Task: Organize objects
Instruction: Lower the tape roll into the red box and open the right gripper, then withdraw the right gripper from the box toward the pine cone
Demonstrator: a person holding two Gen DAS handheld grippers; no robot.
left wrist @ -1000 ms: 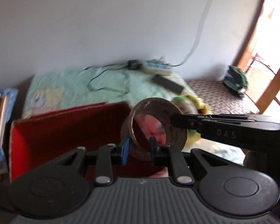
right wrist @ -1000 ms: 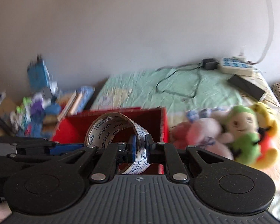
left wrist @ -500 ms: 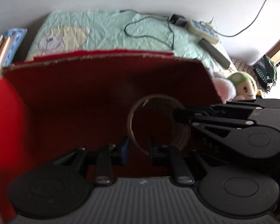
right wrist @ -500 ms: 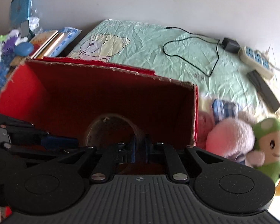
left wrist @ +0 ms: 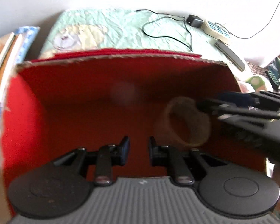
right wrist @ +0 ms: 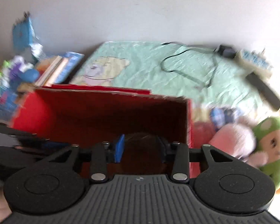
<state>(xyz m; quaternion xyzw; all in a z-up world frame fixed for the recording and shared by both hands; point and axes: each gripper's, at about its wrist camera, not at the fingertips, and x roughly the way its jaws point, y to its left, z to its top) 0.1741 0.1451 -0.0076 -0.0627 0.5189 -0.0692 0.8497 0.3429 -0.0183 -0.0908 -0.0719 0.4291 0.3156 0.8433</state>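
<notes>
**Inside the red box: tape roll let go**

Low in the right half of the left wrist view, your tape roll (left wrist: 187, 123) sits down inside the red box (left wrist: 65, 97), close to its right wall and tipped so its hollow core faces up and toward the lens. Your left tool (left wrist: 137, 149) hangs at bottom centre with its jaws parted and nothing between them, the roll lying just to the right of its right finger. Your right tool (left wrist: 201, 105) reaches in from the right edge, its tips at the roll's upper rim; motion blur keeps you from reading contact there.

From the right wrist view, your right tool (right wrist: 141, 150) shows its jaws spread wide. A dark rounded shape, likely the roll, lies in the gap between them, but neither pad looks pressed against it, so judge it released rather than gripped. The box fills the middle left of that frame, its far rim ragged.

Both tools being low in the box suits a gentle set-down rather than a drop, which keeps a round thing from rolling off.

Outside, the plush toys (right wrist: 252, 145) crowd the right edge on the bed (right wrist: 149, 65), next to the box's right wall, and they look like the next candidates for sorting. Books (right wrist: 59, 69) are stacked at the upper left.
</notes>
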